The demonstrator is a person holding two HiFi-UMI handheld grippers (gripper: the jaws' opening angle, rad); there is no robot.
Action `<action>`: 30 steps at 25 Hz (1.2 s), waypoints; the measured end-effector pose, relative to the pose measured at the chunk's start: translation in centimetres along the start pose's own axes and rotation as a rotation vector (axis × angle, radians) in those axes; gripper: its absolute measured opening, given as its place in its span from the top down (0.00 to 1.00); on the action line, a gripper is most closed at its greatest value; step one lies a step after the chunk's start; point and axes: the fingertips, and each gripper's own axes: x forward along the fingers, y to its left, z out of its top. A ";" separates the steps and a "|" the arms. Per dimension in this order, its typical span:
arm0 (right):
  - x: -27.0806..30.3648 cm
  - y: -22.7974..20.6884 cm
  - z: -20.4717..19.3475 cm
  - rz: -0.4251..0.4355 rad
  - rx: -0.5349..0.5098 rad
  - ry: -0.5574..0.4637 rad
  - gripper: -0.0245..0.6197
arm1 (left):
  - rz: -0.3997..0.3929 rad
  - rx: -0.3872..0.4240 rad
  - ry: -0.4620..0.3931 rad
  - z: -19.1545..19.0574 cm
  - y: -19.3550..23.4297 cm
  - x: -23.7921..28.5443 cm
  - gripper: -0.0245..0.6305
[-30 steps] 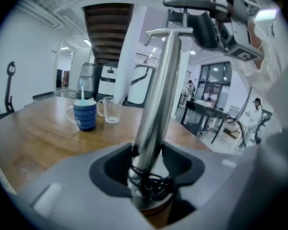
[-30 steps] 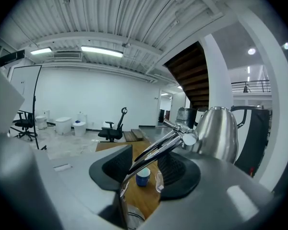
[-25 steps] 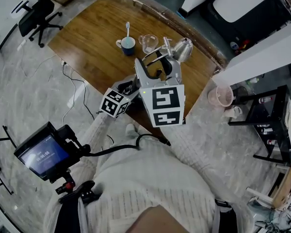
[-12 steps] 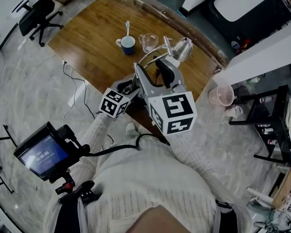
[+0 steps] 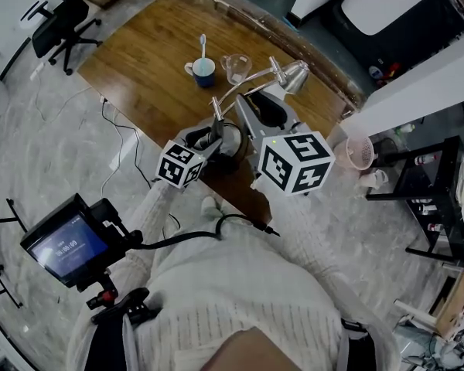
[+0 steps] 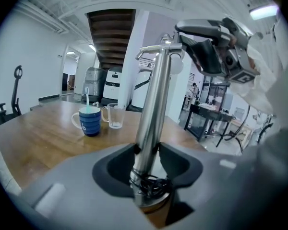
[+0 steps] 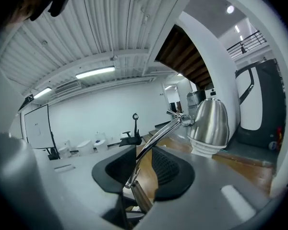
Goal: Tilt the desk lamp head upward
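A chrome desk lamp stands at the near edge of the wooden table (image 5: 139, 60). Its bell-shaped head (image 5: 295, 76) (image 7: 210, 123) hangs from a thin curved upper arm (image 7: 156, 138). My left gripper (image 5: 214, 134) (image 6: 146, 152) is low on the upright pole (image 6: 151, 114), just above the base (image 6: 149, 198). Its jaws are closing and the pads touch the pole on both sides. My right gripper (image 5: 255, 108) (image 7: 144, 162) is higher, with the thin upper arm between its closing jaws. A gap still shows beside the arm. From the left gripper view the right gripper (image 6: 216, 51) sits near the pole's top.
A blue mug (image 5: 204, 71) (image 6: 90, 121) with a spoon and a glass cup (image 5: 237, 68) (image 6: 115, 116) stand behind the lamp. An office chair (image 5: 58, 22) is at the far left, a pink basket (image 5: 352, 153) on the floor to the right, and a small monitor (image 5: 66, 242) at my left hip.
My right gripper has swung rightward and turned, so the lamp's upper arm now lies between its jaws, which have narrowed. The left gripper stays at the pole.
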 end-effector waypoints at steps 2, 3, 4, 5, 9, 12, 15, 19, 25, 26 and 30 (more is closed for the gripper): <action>0.0 -0.3 0.0 0.003 0.031 0.003 0.81 | -0.001 0.011 0.003 0.0 0.0 0.1 0.72; 0.0 -0.4 0.0 0.005 0.033 0.001 0.82 | 0.000 0.013 0.003 0.0 0.0 0.1 0.72; 0.0 -0.4 0.1 0.006 0.019 0.001 0.82 | 0.000 0.012 0.002 0.0 0.0 0.1 0.72; 0.0 -0.2 0.1 0.004 -0.014 0.004 0.82 | 0.000 0.012 0.000 0.0 0.0 0.1 0.72; 0.1 1.9 0.5 -0.035 -0.295 0.054 0.81 | -0.004 0.016 0.001 0.0 0.1 0.1 0.72; 0.8 3.6 0.7 -0.064 -0.494 0.104 0.80 | -0.005 0.014 0.005 0.1 0.4 0.1 0.72; 1.5 4.7 0.8 -0.075 -0.618 0.129 0.79 | -0.011 0.018 0.015 0.1 0.8 -0.1 0.72; 1.8 5.7 0.6 -0.101 -0.723 0.144 0.78 | -0.044 0.041 0.047 0.2 1.0 -0.2 0.71; 1.9 6.9 0.6 -0.085 -0.725 0.146 0.78 | -0.060 0.129 0.102 0.7 1.7 -0.4 0.67; 1.8 6.9 0.6 -0.084 -0.713 0.145 0.78 | -0.055 0.143 0.110 0.8 1.8 -0.4 0.67; 1.6 6.5 0.7 -0.073 -0.653 0.136 0.79 | -0.044 0.145 0.107 0.8 1.8 -0.3 0.68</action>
